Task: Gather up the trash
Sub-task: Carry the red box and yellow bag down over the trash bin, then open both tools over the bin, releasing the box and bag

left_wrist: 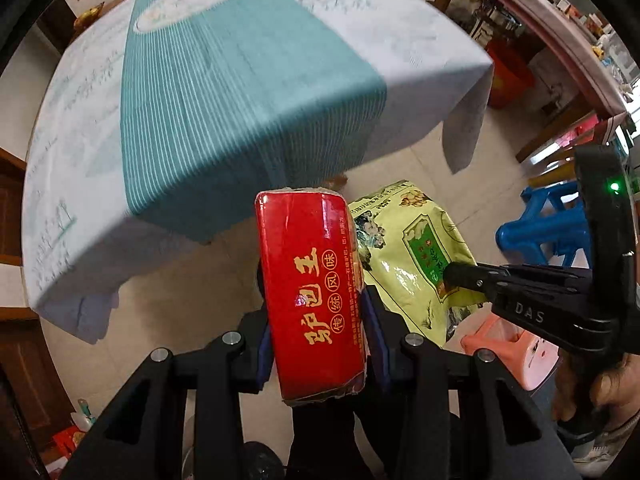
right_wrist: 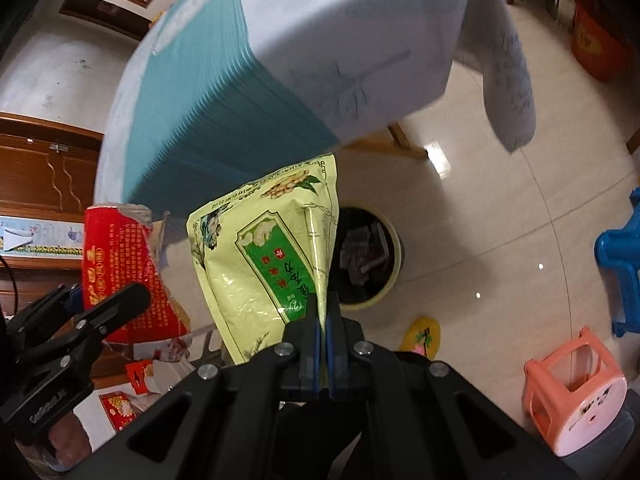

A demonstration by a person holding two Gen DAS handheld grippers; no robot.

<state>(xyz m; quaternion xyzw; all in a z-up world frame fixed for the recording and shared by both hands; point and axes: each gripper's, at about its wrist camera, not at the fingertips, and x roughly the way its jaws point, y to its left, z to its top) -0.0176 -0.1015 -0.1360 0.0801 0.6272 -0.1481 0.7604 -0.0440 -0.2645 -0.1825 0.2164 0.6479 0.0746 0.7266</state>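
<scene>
Trash was in hand but not yet binned: the left hand-held gripper (left_wrist: 320, 332) clamped a red packet (left_wrist: 314, 292), the right hand-held gripper (right_wrist: 322, 340) pinched a yellow-green bag (right_wrist: 260, 264), both off the table (left_wrist: 200, 120), near the floor bin (right_wrist: 370, 258).

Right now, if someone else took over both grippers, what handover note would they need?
Left gripper: shut on the red snack package, held across its width.
Right gripper: shut on an edge of the yellow-green foil bag.
Both items are off the table and in the air above the tiled floor.
The trash bin stands on the floor just behind the foil bag in the right wrist view, already holding some wrappers.
Done: both pieces picked up.
Left: carry them over the bin, release each in turn.
</scene>
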